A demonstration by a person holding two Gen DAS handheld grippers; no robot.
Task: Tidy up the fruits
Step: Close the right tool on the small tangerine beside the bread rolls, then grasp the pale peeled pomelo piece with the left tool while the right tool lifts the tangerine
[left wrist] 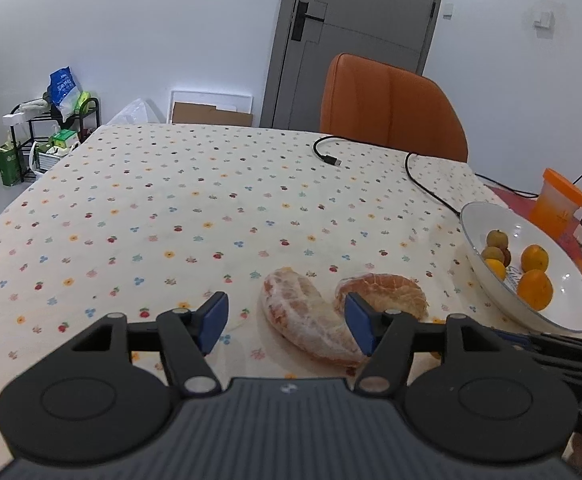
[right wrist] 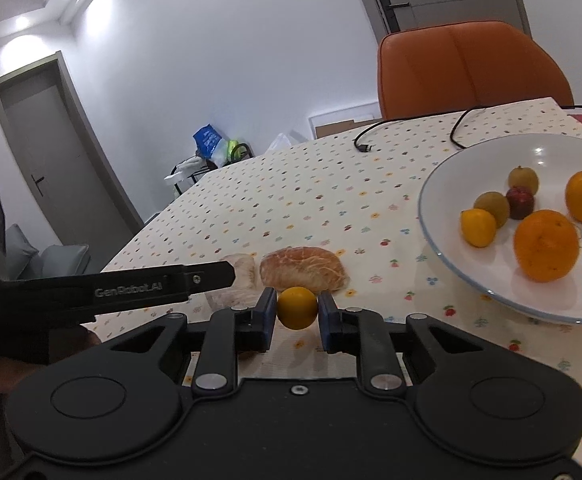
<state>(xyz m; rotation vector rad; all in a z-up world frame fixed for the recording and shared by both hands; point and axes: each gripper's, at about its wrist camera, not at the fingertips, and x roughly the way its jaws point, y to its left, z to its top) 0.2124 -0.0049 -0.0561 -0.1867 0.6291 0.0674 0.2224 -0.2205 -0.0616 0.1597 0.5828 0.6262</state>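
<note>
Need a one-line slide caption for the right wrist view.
Right claw shut on a small yellow fruit, beside the white fruit bowl.

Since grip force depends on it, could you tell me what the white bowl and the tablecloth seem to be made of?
White bowl: probably glazed ceramic; its smooth surface shows bright glossy highlights and a thin blue rim, though enamel or melamine is possible. Tablecloth: looks like matte woven fabric printed with small flowers; it reflects no glare and drapes softly over the table's edge.
</note>
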